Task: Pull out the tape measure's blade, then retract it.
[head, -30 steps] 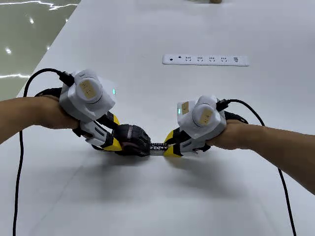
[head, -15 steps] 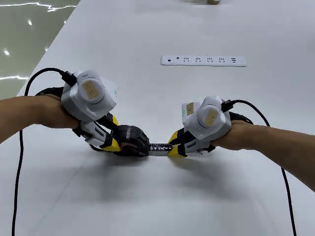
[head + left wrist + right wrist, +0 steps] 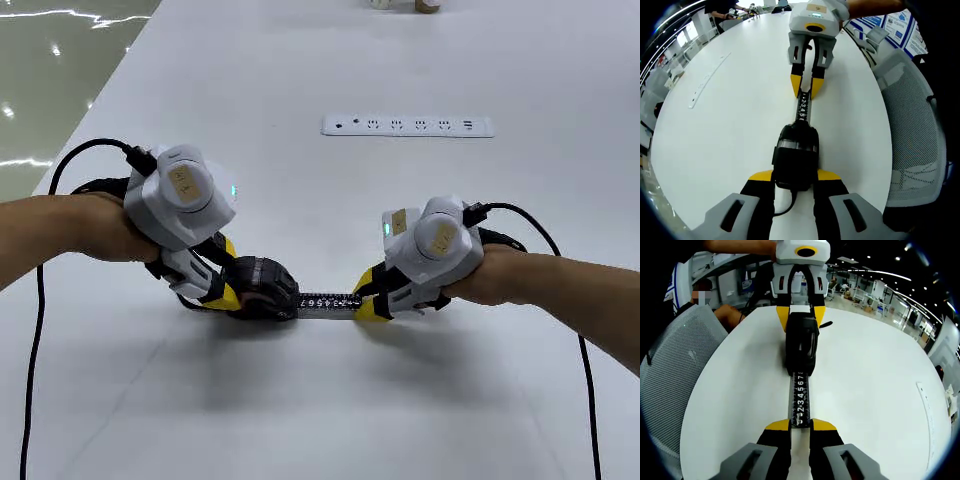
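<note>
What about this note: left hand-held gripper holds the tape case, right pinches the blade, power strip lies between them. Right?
No. The head view shows the power strip lying well beyond them; the blade lies between them. The rest holds.

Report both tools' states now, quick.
Left tool: shut on the tape measure case.
Right tool: shut on the blade.

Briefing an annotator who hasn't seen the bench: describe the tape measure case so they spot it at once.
On the white table, on the near side of the white power strip, find the left tool. The tape measure is the black case clamped in it, the only dark block there, with a short numbered blade running out to the right tool.
</note>
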Demonstrator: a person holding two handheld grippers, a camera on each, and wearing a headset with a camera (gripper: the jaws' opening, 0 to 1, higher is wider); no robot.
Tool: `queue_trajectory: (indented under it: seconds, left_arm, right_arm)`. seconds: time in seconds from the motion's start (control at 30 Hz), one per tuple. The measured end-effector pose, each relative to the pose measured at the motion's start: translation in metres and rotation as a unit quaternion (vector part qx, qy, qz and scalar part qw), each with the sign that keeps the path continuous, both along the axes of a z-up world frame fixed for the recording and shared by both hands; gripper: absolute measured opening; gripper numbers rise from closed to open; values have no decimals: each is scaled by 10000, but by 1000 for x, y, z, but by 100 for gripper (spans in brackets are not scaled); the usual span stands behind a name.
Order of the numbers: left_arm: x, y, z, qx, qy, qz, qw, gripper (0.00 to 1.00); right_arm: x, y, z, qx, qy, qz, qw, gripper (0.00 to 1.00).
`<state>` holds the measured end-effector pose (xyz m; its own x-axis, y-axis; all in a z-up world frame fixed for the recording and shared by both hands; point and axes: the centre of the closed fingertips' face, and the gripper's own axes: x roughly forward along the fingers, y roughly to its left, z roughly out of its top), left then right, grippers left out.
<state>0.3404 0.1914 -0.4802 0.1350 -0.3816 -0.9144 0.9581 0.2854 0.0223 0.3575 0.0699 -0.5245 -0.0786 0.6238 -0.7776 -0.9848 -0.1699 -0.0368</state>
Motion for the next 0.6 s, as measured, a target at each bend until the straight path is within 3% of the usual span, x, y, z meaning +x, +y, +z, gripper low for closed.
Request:
queue_trajectory:
  seconds: [0.6]
  left_arm:
    - [0, 0, 0, 85, 41, -15, 10000, 23]
  right_arm:
    - [2, -24, 2, -161, 12, -23, 9999, 9]
